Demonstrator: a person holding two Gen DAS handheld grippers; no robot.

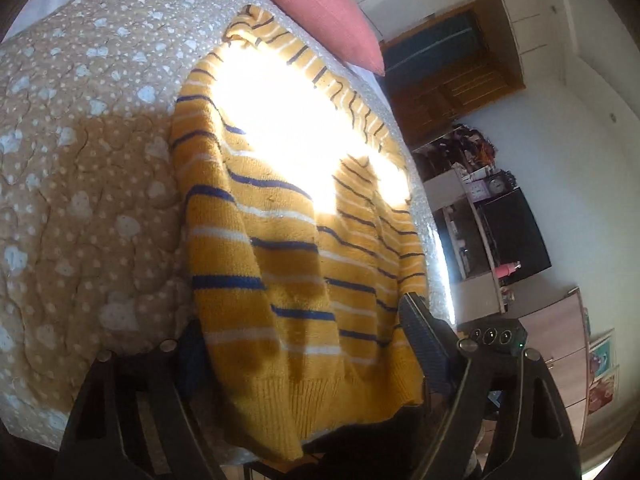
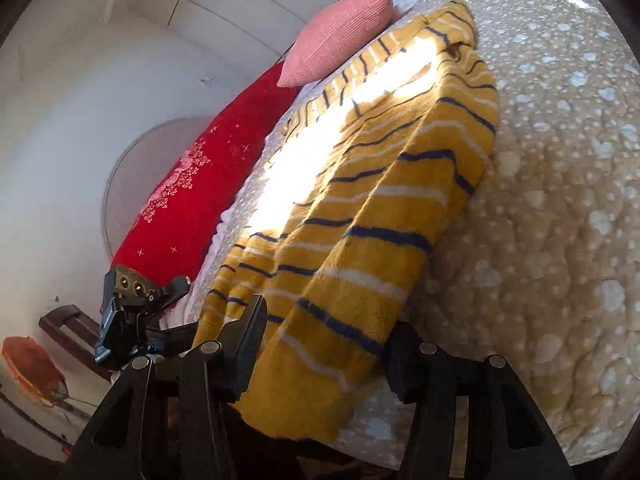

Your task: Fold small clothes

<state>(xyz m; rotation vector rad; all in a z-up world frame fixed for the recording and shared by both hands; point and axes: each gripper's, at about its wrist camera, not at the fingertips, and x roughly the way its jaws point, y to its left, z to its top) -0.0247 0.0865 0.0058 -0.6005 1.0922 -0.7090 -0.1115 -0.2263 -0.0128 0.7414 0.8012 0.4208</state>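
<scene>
Spotted quilt [image 1: 80,168] | striped sweater [image 1: 288,264] on it | both tools [image 1: 304,344] [image 2: 324,344] agape astride hem | no readable writing

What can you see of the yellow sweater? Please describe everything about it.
The sweater is a fuzzy yellow knit with navy and white stripes and a ribbed hem. It lies on the quilt, its sides folded in, the hem end hanging over the bed edge. Bright sunlight washes out its middle. The left gripper and the right gripper each have open jaws on either side of the hem end. Whether they touch it is unclear.
</scene>
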